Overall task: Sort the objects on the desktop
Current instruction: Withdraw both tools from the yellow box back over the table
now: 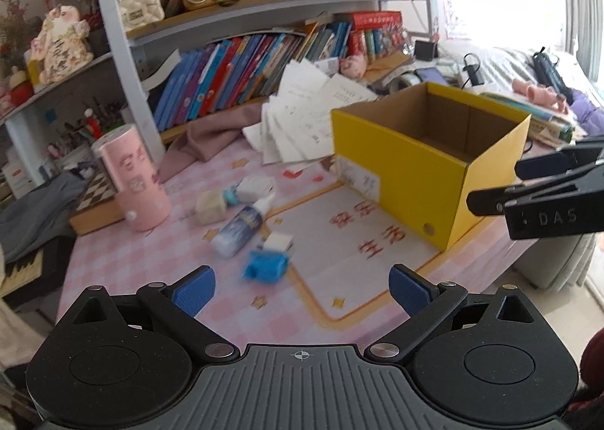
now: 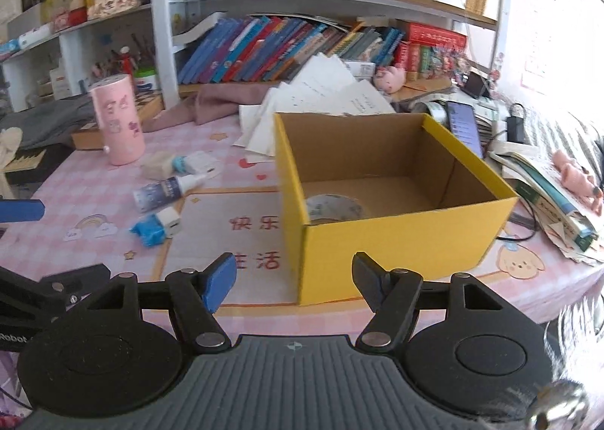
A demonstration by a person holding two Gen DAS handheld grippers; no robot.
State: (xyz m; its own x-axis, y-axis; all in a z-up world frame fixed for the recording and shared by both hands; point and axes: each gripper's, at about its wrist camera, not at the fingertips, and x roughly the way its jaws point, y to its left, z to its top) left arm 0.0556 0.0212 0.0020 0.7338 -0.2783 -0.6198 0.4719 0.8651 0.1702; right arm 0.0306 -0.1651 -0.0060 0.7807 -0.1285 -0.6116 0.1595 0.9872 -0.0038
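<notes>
An open yellow cardboard box stands on the pink desk mat; a roll of tape lies inside it. Left of the box lie a blue-and-white spray bottle, a small blue-and-white block, a beige cube and a white packet with a blue tip. My left gripper is open and empty, above the mat just short of the blue block. My right gripper is open and empty, in front of the box's near wall.
A pink cylinder stands at the left beside a chessboard box. Loose papers and a pink cloth lie behind. Bookshelves rise at the back. A phone, books and cables clutter the right side.
</notes>
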